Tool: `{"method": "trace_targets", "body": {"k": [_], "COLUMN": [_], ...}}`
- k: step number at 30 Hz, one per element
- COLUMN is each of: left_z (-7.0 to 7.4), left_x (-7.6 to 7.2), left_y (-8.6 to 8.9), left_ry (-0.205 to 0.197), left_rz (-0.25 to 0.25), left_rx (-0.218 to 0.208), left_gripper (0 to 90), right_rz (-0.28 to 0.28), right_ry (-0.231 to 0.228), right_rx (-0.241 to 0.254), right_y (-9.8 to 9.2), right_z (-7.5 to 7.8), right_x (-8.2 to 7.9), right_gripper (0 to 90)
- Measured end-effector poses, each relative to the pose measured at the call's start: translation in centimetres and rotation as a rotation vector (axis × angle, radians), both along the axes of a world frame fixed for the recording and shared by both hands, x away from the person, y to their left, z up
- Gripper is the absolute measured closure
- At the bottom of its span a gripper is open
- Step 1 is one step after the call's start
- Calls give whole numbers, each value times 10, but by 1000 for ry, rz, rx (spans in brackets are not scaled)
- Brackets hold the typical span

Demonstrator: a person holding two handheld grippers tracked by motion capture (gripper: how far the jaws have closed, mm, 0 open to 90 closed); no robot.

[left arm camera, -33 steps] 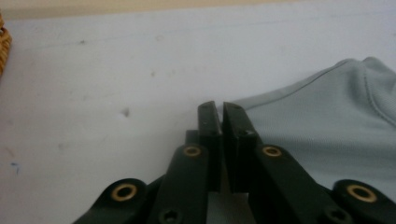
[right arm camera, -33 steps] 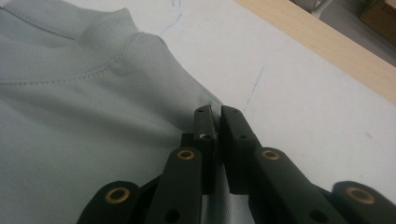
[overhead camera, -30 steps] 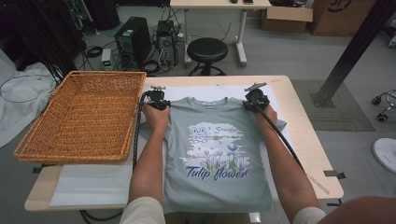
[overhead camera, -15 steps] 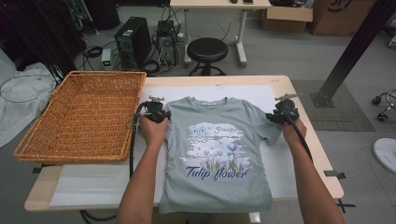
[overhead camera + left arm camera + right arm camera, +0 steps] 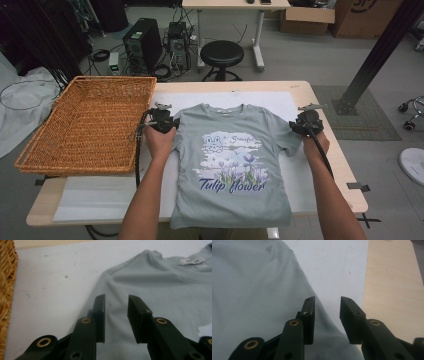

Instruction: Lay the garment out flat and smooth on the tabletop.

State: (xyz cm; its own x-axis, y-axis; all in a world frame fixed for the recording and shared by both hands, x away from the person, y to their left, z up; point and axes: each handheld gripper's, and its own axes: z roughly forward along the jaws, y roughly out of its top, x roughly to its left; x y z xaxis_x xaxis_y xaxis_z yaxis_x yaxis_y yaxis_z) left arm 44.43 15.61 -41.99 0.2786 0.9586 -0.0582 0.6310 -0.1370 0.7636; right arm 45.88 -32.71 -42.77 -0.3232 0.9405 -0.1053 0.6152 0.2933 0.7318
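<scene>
A: What's the room like around the worktop (image 5: 325, 165)?

B: Grey floor, a black round stool (image 5: 222, 52) behind the far edge, computer towers (image 5: 143, 47) with loose cables to its left, and cardboard boxes (image 5: 307, 13) at the back. The worktop itself is pale wood with a white mat (image 5: 105, 192) over most of it.

A: And on it?

B: A big wicker basket (image 5: 90, 122) sits at the left end. Beside it, a grey-green T-shirt (image 5: 232, 160) printed "Tulip flower" lies flat on the mat, face up, collar toward the far edge, hem at the near edge.

A: Where are the arms?

B: Both forearms come in from the near side. The left tongs (image 5: 115, 315) are at the shirt's left sleeve, just beside the basket; the right tongs (image 5: 327, 317) are at the right sleeve's edge.

A: Holding anything?

B: No. The left pair has just been opening and stands spread above the sleeve cloth, nothing pinched. The right pair is also spread, straddling the sleeve's edge without pressing on it.
</scene>
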Motion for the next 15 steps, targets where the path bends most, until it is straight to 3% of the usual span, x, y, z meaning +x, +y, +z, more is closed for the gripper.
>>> {"method": "trace_targets", "body": {"k": [3,6,7,9,10,12,13,15], "left_z": [1,-4,-7,-14,-16,-18,-20,-19], "left_x": [-10,-17,-18,-19,-20,-22,-24,-26], "left_y": [-1,3,5,8,7,4,2,-1], "left_ry": [20,22,28,52,55,69,65,74], "left_rz": [6,40,45,58,57,73,76,108], "left_rx": [52,62,76,76,124,139,162,174], "left_gripper": [655,664,675,711,757,826,849,900], "right_rz": [8,16,22,31,42,67,78,81], "right_ry": [32,97,100,72,66,56,52,56], "right_rx": [41,52,55,74,63,16,-17,-32], "right_y": [-3,-5,-4,-4,-3,3,6,7], "right_z": [1,-7,-11,-13,-13,-12,-12,-11], "right_x": [-14,-25,-28,-33,-33,-35,-36,-36], "right_gripper": [568,527,536,623,688,881,891,897]}}
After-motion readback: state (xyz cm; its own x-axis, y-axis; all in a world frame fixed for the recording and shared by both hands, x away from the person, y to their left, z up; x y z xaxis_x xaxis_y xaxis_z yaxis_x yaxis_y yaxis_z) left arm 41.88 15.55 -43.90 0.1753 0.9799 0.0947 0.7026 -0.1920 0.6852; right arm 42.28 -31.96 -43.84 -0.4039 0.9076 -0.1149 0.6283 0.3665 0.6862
